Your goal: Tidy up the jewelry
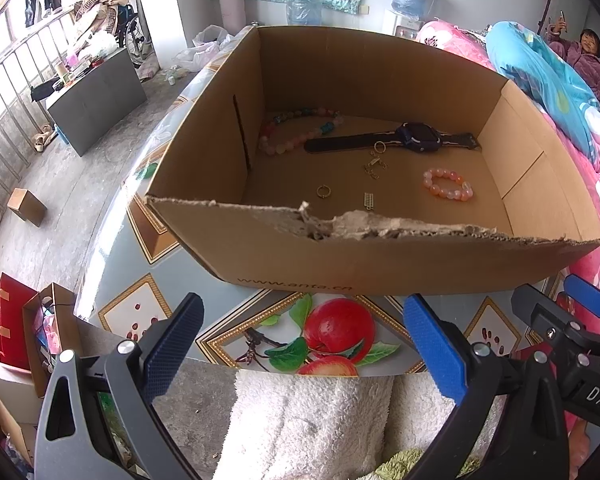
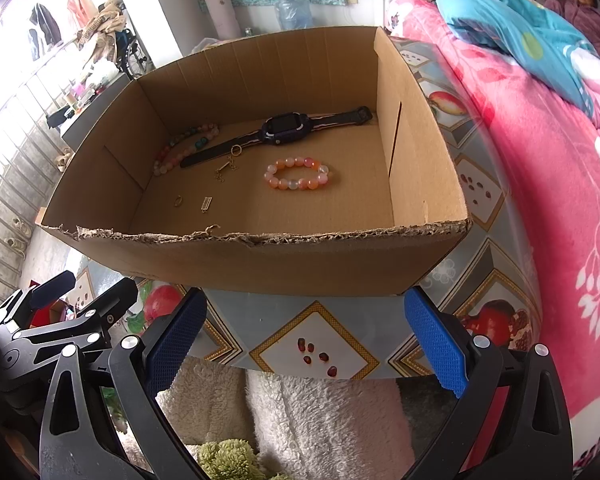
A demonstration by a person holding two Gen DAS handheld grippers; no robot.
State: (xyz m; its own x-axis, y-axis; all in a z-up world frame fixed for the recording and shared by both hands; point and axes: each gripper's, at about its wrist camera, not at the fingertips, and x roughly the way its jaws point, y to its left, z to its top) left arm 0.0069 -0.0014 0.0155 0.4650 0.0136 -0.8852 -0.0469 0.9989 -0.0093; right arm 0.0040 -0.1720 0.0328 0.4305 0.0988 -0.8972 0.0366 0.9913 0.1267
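An open cardboard box [image 1: 340, 264] [image 2: 260, 264] with a torn front rim stands on the fruit-patterned table [image 1: 260, 320] [image 2: 316, 320]. On its floor lie a dark smartwatch [image 1: 416, 138] [image 2: 284, 128], a long pink bead necklace [image 1: 288, 136] [image 2: 180, 148], a pink-orange bead bracelet [image 1: 447, 184] [image 2: 298, 173], a gold ring [image 1: 323, 191] [image 2: 178, 200], a gold chain [image 1: 374, 165] [image 2: 225, 168] and a small charm [image 1: 369, 201] [image 2: 207, 203]. My left gripper [image 1: 304, 348] and right gripper [image 2: 306, 340] hover open and empty in front of the box, below its front wall.
A pink floral blanket [image 2: 560, 200] and a blue pillow [image 1: 540, 80] lie on the bed at the right, where a person [image 1: 588, 60] sits. A grey low cabinet [image 1: 96, 100] and a small carton [image 1: 26, 206] stand on the floor at left. White fleece fabric [image 2: 320, 420] lies below the grippers.
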